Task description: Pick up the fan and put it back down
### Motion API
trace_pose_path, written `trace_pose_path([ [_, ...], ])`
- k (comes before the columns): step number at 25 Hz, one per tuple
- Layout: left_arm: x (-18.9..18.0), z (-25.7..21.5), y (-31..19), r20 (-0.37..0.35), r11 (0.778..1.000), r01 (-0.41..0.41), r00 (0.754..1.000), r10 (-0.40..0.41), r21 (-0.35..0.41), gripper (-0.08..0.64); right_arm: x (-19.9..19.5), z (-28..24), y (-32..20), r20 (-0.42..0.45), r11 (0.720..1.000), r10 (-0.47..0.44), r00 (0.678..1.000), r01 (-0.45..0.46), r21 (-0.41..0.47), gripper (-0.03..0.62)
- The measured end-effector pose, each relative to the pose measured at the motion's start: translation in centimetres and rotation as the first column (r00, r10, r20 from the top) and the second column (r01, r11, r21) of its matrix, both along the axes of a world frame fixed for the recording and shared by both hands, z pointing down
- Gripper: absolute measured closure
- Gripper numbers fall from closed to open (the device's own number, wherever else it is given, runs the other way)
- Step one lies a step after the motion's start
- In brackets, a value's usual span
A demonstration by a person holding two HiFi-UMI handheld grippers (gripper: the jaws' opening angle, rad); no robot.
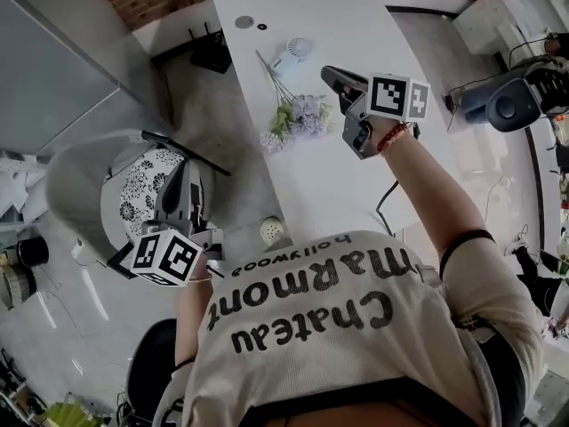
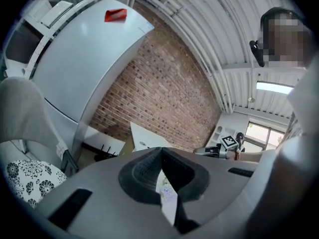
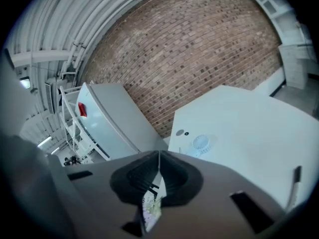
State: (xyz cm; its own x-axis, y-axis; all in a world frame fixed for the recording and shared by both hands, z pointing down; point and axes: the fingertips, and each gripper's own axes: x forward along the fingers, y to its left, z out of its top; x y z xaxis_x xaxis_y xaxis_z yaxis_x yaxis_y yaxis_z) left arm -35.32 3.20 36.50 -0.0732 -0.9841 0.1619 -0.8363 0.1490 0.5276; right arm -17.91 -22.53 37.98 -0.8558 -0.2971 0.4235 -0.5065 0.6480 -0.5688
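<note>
A small white fan (image 1: 298,50) lies on the long white table (image 1: 356,7), near its far left part; the right gripper view shows the fan (image 3: 202,143) ahead on the table (image 3: 249,118). My right gripper (image 1: 329,72) hovers above the table just right of a bunch of purple flowers (image 1: 298,118), its jaws shut with nothing between them, a short way short of the fan. My left gripper (image 1: 180,169) is off the table to the left, above a chair, also shut and holding nothing. In the left gripper view the right gripper (image 2: 219,149) shows in the distance.
A chair with a floral cushion (image 1: 138,189) stands left of the table. A round white object (image 1: 272,231) sits at the table's near left edge, and a black cable (image 1: 388,198) runs to the near edge. Two small discs (image 1: 244,22) lie beyond the fan. A grey cabinet (image 2: 75,59) stands left.
</note>
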Motion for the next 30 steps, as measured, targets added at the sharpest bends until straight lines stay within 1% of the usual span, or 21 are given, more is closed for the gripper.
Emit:
trace_pose_path([
  [1, -0.5, 0.5, 0.1, -0.014, 1.0, -0.003, 1.0, 0.003, -0.007, 0.56, -0.6, 0.6, -0.5, -0.011, 1.0, 0.007, 1.0, -0.008, -0.018, 0.571],
  [4, -1.9, 1.7, 0.3, -0.043, 0.999, -0.015, 0.999, 0.014, -0.036, 0.56, -2.2, 2.6, -1.7, -0.066, 0.998, 0.016, 0.998, -0.019, -0.06, 0.56],
  [8, -4.1, 3.2, 0.9, -0.057, 0.999, -0.005, 0.998, 0.002, -0.053, 0.56, -4.1, 4.8, -3.3, -0.144, 0.998, 0.016, 0.989, -0.026, -0.065, 0.542],
  [13, -6.1, 5.1, 1.3, -0.091, 0.997, 0.025, 0.995, -0.032, -0.078, 0.56, -6.2, 6.4, -5.2, -0.204, 0.995, 0.026, 0.979, -0.045, -0.089, 0.485],
  [16, -6.9, 5.9, 0.8, -0.106, 0.996, 0.019, 0.994, -0.028, -0.084, 0.56, -6.8, 7.9, -6.5, -0.246, 0.988, 0.066, 0.967, -0.097, -0.117, 0.444],
  [21, -7.9, 6.9, -0.4, -0.126, 0.996, 0.014, 0.992, -0.025, -0.09, 0.56, -6.5, 10.4, -8.3, -0.299, 0.96, 0.152, 0.942, -0.212, -0.18, 0.404],
  [25, -8.3, 7.4, -0.6, -0.133, 0.996, 0.013, 0.991, -0.024, -0.084, 0.56, -6.4, 11.7, -9.4, -0.328, 0.938, 0.2, 0.923, -0.277, -0.209, 0.36],
  [27, -8.6, 7.8, -0.3, -0.139, 0.995, 0.027, 0.99, -0.039, -0.093, 0.56, -6.5, 12.5, -9.9, -0.327, 0.92, 0.228, 0.917, -0.313, -0.237, 0.343],
  [30, -8.9, 8.8, 0.0, -0.157, 0.993, 0.043, 0.986, -0.06, -0.106, 0.56, -6.8, 13.8, -10.6, -0.33, 0.88, 0.28, 0.901, -0.379, -0.286, 0.312],
])
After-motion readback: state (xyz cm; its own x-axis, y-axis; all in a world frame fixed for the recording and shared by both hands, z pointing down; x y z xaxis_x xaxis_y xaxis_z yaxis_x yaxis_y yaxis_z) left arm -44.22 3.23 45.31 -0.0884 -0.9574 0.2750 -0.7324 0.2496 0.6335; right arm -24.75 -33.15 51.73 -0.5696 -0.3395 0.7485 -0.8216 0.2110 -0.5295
